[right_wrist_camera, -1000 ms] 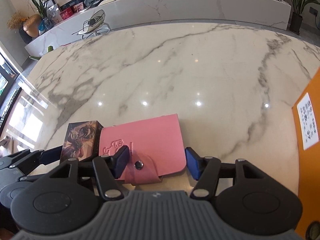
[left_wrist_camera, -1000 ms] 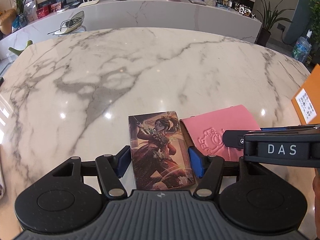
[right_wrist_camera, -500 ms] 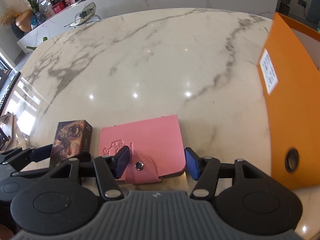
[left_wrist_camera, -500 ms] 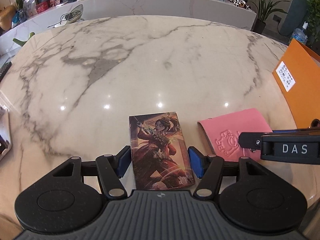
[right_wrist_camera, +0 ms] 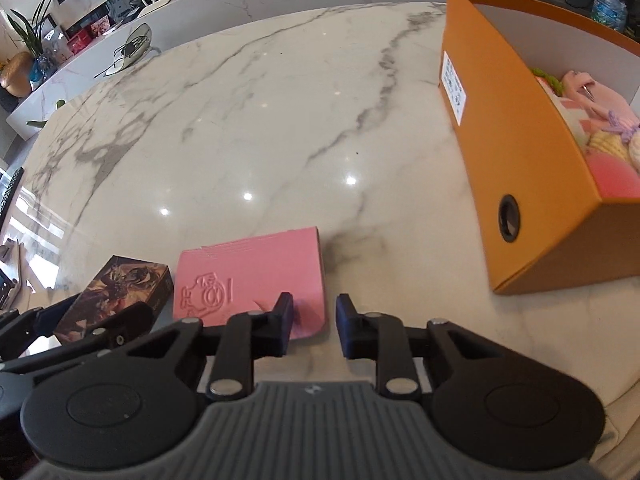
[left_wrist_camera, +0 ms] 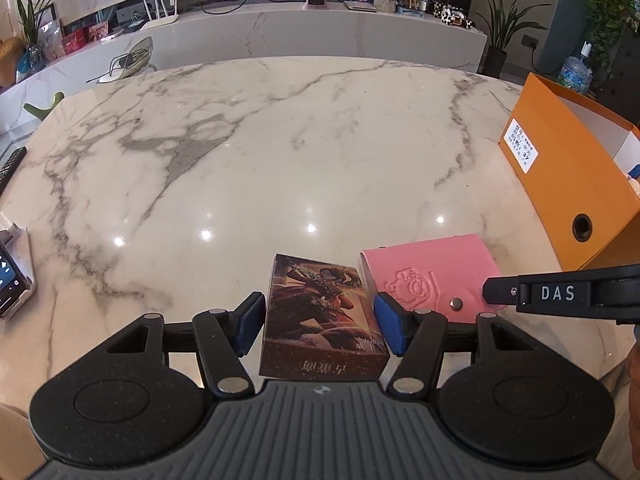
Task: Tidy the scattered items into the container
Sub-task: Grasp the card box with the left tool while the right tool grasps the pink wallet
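2 items left: left tongs [left_wrist_camera: 320, 330] grip the card box [left_wrist_camera: 320, 320], right tongs [right_wrist_camera: 314, 330] pinch the wallet [right_wrist_camera: 256, 276], orange box [right_wrist_camera: 516, 148] already holds some toys.

table [left_wrist_camera: 280, 152]: glossy marble | wallet [right_wrist_camera: 256, 276]: matt embossed leather-look | container [right_wrist_camera: 520, 152]: matt orange card

The pink wallet [right_wrist_camera: 256, 276] is no longer spanned by the right gripper [right_wrist_camera: 314, 326], whose jaws are now drawn close together with only the wallet's corner between them. The orange box [right_wrist_camera: 520, 152] is now seen much nearer, with soft toys [right_wrist_camera: 596, 120] revealed inside.
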Action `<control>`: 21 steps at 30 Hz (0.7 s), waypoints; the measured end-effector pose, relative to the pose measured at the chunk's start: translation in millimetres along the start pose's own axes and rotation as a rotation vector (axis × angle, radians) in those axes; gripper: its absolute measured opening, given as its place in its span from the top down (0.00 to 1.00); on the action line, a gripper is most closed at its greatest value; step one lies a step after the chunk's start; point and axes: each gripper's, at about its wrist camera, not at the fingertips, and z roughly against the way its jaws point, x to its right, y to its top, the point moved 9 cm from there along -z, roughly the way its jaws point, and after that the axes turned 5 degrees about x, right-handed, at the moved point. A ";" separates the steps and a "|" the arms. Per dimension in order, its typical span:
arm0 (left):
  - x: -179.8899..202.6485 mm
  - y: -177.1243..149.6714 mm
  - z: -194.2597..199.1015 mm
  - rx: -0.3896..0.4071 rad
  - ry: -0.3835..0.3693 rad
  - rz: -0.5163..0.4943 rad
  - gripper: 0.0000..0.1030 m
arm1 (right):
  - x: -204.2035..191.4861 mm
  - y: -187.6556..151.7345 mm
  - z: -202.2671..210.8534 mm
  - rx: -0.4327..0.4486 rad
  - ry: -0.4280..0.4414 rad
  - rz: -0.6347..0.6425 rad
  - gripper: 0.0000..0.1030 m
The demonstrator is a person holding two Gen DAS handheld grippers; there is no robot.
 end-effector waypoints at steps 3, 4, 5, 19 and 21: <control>2.2 -1.8 4.3 0.007 -0.001 -0.006 0.32 | -5.6 -2.4 7.1 0.020 0.016 0.017 0.69; 2.4 -2.7 5.6 0.007 -0.001 -0.007 0.32 | -9.0 -3.2 9.1 0.025 0.023 0.036 0.63; 2.1 -3.3 6.4 0.007 0.000 -0.007 0.32 | -12.1 -4.6 10.9 0.028 0.026 0.052 0.63; -11.7 -6.1 9.2 0.011 0.028 0.022 0.32 | -32.9 -26.9 -5.2 -0.066 0.080 0.103 0.63; -14.9 -6.2 8.3 0.012 0.032 0.028 0.32 | -34.4 -24.4 -7.2 -0.060 0.093 0.097 0.63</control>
